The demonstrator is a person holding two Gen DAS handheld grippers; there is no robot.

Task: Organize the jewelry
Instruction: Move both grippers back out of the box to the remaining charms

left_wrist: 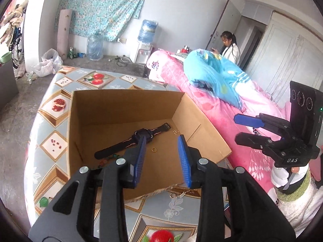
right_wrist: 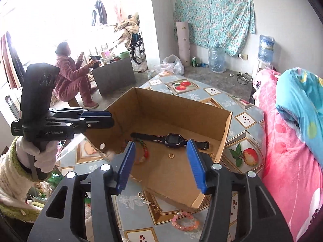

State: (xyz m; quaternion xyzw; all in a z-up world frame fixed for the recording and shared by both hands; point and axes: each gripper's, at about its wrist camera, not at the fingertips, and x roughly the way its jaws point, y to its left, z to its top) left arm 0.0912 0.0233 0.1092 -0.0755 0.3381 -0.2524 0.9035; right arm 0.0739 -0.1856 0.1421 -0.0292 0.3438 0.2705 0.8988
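The jewelry lies partly in the cardboard box [right_wrist: 226, 129] at the middle of the frame: a black watch [right_wrist: 173, 139], a gold ring [right_wrist: 171, 155] and a beaded bracelet [right_wrist: 145, 153]. A pink bead bracelet [right_wrist: 184, 220] and a chain [right_wrist: 148, 200] lie on the table [right_wrist: 248, 119] below the box. The right gripper [right_wrist: 161, 165] stands wide open, holding nothing. The left gripper [left_wrist: 162, 161] is partly open and empty.
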